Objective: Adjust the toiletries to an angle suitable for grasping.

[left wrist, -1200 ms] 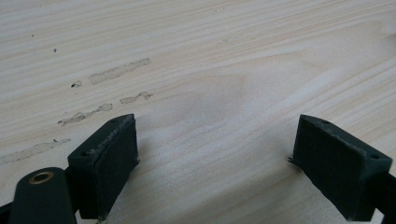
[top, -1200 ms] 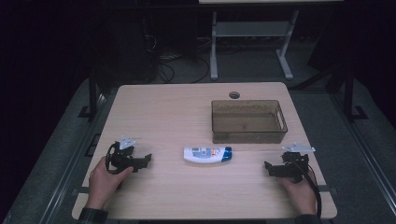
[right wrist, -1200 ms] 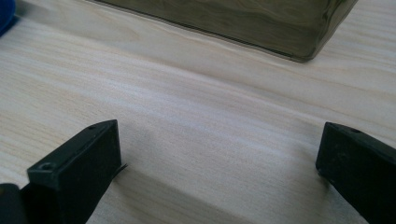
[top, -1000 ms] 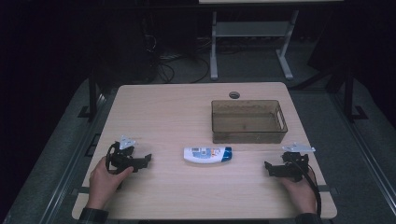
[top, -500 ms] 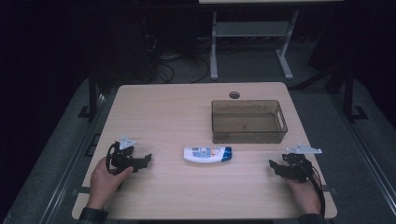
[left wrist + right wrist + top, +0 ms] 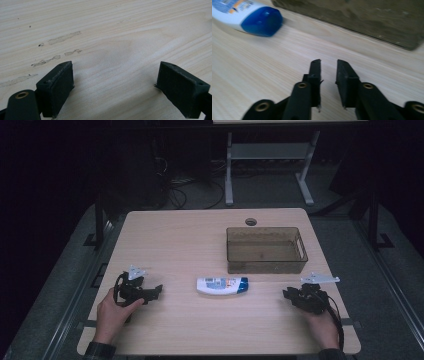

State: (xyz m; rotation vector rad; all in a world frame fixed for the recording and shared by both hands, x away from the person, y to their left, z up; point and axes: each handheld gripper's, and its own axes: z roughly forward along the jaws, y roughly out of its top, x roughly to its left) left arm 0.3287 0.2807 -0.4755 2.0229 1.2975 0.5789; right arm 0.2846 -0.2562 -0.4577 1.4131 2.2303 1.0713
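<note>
The right gripper point(image 6: 329, 66) has just been closing; its fingers point(image 6: 315, 75) stand nearly together, gripping nothing. The left gripper point(image 6: 115, 82) gapes wide over bare surface point(image 6: 112, 30). The bottle point(image 6: 222, 285) lies between them, at nine o'clock of the right gripper; approached this narrow, the fingers would likely shove it, not straddle it.

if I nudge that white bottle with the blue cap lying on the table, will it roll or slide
The bottle lies on its side on bare wood, and its cap looks rounded, so it would likely roll if nudged sideways. Pushed from the cap end, it would probably slide. The smooth plastic may be slippery.
</note>
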